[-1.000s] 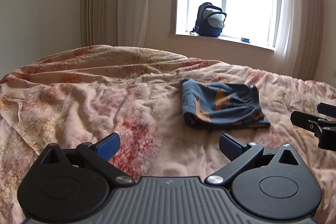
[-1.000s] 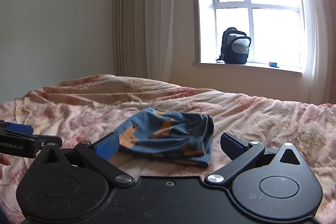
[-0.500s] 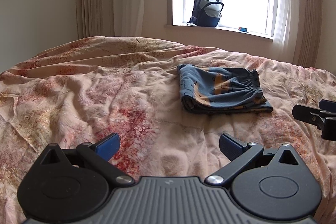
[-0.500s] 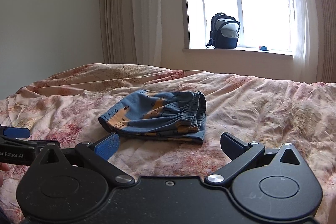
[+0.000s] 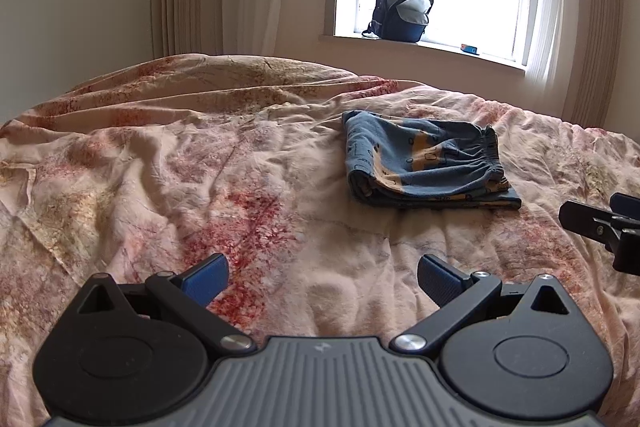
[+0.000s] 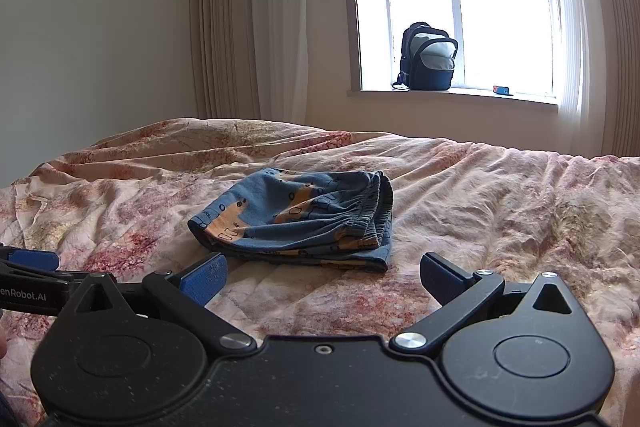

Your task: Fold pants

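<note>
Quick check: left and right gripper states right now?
Left gripper: open, holding nothing.
Right gripper: open, holding nothing; the folded pants lie on the bed ahead.

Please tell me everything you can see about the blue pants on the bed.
The blue pants are soft knit-looking cloth with orange patches and small dark outlines. They lie folded into a compact, layered bundle on the floral bedspread, gathered elastic waistband on top at one side. Neither gripper touches them; only the bedspread does.

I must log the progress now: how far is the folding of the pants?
Done, it seems: the pants lie on the bed as a compact folded bundle, waistband on one side. In hand: nothing; left gripper and right gripper are open and apart from them. Left: at most, neatening.
</note>
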`<state>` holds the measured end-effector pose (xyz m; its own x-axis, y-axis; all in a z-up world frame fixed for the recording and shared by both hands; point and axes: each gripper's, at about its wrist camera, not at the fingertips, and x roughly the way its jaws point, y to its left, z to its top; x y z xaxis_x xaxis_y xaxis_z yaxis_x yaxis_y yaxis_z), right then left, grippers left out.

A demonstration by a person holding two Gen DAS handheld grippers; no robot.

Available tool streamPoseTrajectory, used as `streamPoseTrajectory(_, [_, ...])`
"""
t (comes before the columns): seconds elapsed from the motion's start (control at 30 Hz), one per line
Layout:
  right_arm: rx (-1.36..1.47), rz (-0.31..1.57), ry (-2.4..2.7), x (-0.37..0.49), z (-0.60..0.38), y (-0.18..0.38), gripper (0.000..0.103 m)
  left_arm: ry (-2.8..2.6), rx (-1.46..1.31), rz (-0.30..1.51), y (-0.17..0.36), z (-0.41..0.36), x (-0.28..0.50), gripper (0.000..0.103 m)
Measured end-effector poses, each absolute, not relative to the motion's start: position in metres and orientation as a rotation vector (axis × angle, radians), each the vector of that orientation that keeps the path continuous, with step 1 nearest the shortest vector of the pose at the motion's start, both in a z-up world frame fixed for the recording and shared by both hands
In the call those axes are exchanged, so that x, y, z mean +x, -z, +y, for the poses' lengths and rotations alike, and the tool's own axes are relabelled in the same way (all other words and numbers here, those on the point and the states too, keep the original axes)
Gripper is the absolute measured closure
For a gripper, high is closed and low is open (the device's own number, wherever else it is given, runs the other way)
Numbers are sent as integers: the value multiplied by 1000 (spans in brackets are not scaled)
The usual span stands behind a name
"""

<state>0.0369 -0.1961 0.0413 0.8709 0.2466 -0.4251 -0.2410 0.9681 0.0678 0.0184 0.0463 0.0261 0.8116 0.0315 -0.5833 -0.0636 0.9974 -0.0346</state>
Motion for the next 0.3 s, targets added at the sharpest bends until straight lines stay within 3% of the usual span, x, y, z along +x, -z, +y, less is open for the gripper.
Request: streamPoseTrajectory(0.3, [15, 474, -253, 38, -197, -38, 1, -50, -59, 634, -25, 47, 19, 0])
